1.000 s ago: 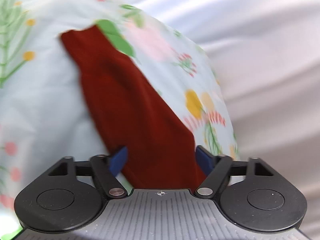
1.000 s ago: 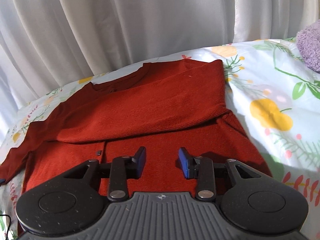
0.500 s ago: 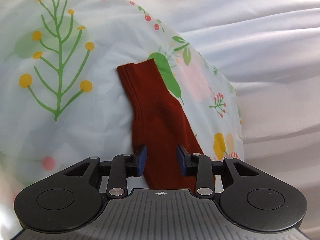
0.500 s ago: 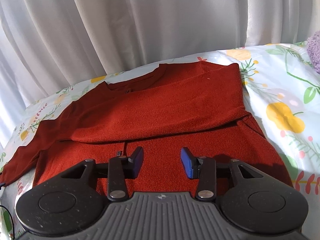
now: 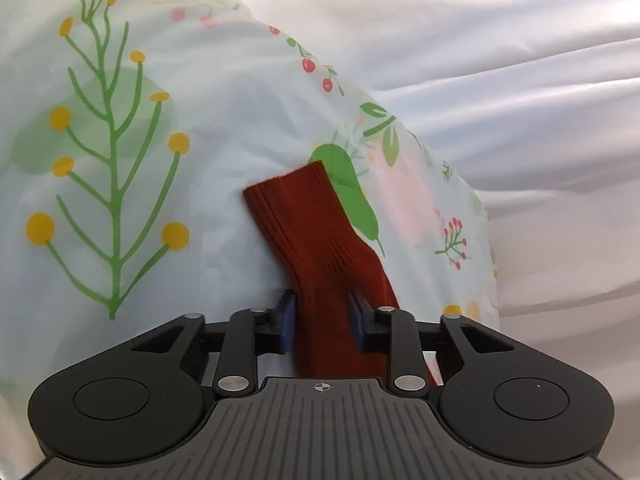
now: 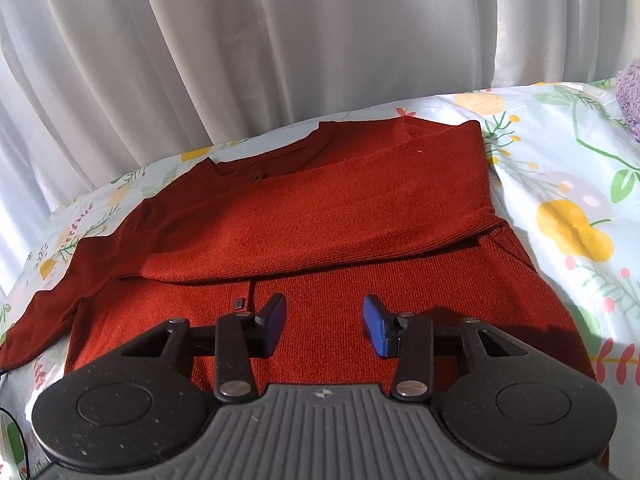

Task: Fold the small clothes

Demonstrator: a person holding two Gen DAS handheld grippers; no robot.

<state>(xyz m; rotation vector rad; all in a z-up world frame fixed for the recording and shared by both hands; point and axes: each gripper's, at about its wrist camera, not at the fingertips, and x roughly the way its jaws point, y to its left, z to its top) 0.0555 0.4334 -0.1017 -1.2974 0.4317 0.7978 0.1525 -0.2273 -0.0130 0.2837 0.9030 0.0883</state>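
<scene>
A rust-red knit cardigan lies flat on the floral sheet. Its right sleeve is folded across the chest. Its left sleeve stretches out to the left. In the left wrist view my left gripper is shut on that sleeve near the ribbed cuff, which sticks out ahead of the blue pads. My right gripper is open and empty, hovering over the cardigan's lower front near the button line.
A white curtain hangs behind the bed. A purple fluffy item lies at the far right edge. White bedding lies beyond the floral sheet in the left wrist view.
My left gripper has closed from wide open onto the sleeve near the cuff. My right gripper has opened a little wider and drawn slightly back over the cardigan.
</scene>
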